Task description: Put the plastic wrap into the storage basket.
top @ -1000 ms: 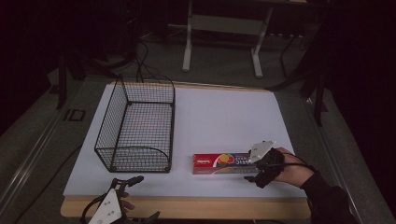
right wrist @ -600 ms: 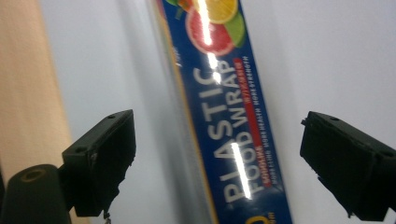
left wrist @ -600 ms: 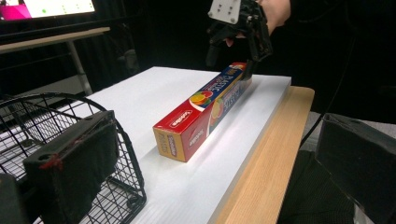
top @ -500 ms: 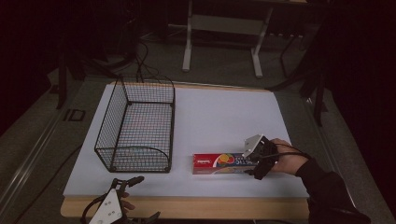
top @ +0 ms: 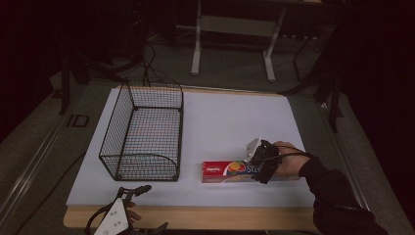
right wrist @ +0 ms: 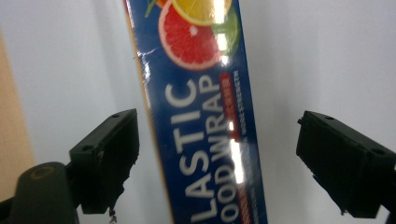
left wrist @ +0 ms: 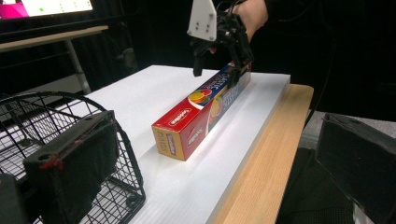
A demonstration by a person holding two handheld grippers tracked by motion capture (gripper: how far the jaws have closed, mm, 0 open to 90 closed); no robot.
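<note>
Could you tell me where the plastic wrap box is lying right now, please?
In the high view the plastic wrap box lies near the table's front edge, right of the wire basket, with the open right gripper over its right end.

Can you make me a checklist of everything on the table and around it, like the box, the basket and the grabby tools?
Surface: white board on a wooden table.
Job's things: plastic wrap box lying flat near the front edge; wire basket upright to its left, apart from it.
Clutter: nothing seen.
Grippers: right tool open, jaws straddling the box's right end, not closed on it; left tool open at the front left corner, holding nothing.
Cables: a thin cable across the right hand; dark cables on the floor behind.
Surroundings: dark room, table legs behind, a lit screen.
</note>
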